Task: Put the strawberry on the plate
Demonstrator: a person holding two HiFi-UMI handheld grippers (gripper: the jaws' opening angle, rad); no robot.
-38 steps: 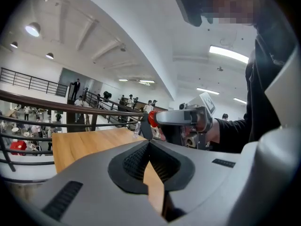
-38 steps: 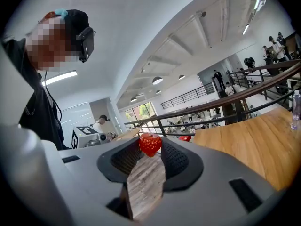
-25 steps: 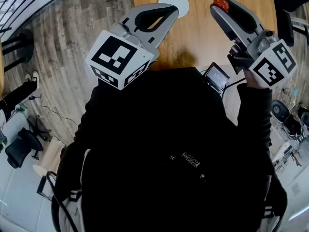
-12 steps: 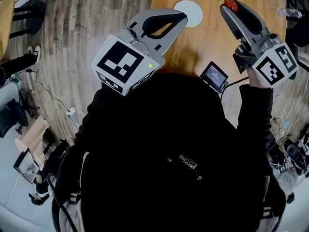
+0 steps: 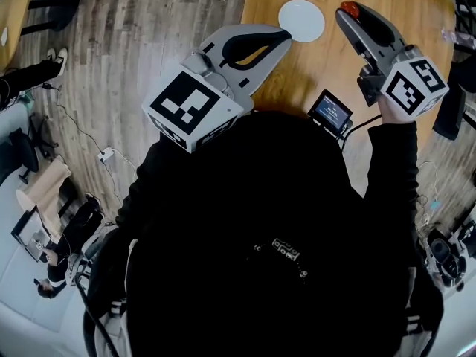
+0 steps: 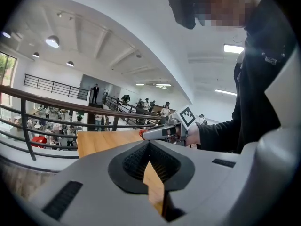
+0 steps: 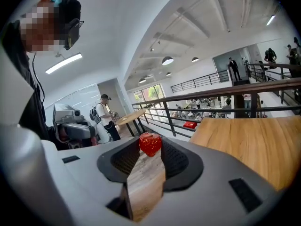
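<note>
- Right claw [image 7: 150,148]: jaws part-spread and pinching the strawberry [image 7: 150,144] at their very tips. We see a pad on each side of the fruit.
- Left claw [image 6: 149,144]: jaws pressed together at the tips, with nothing between them. Only the table [image 6: 101,142] shows through the wedge behind the tips.
- Container: one white round plate [image 5: 301,20] lies on the table [image 5: 327,69], towards the top of the head view. All we see of its face is plain white.
- In the head view the strawberry [image 5: 348,8] sits at the tip of the right claw [image 5: 348,13]. It is to the right of the plate, clearly apart from it and not on it.
- The left claw [image 5: 285,36] tip lies just beside the plate's left rim in the head view. We can't tell whether it touches.
- The plate lies between the two claw tips, closer to the left one.
- In the left gripper view we get the right claw [image 6: 160,133] side-on, held in a hand [image 6: 201,134]. A red speck of strawberry [image 6: 141,133] shows at its tip.
- Counts:
  - one strawberry
  - one plate
  - two claws
  - two marker cubes, left [image 5: 195,110] and right [image 5: 413,86]
  - one small screen [image 5: 332,112], at the table's near edge just left of the right cube
</note>
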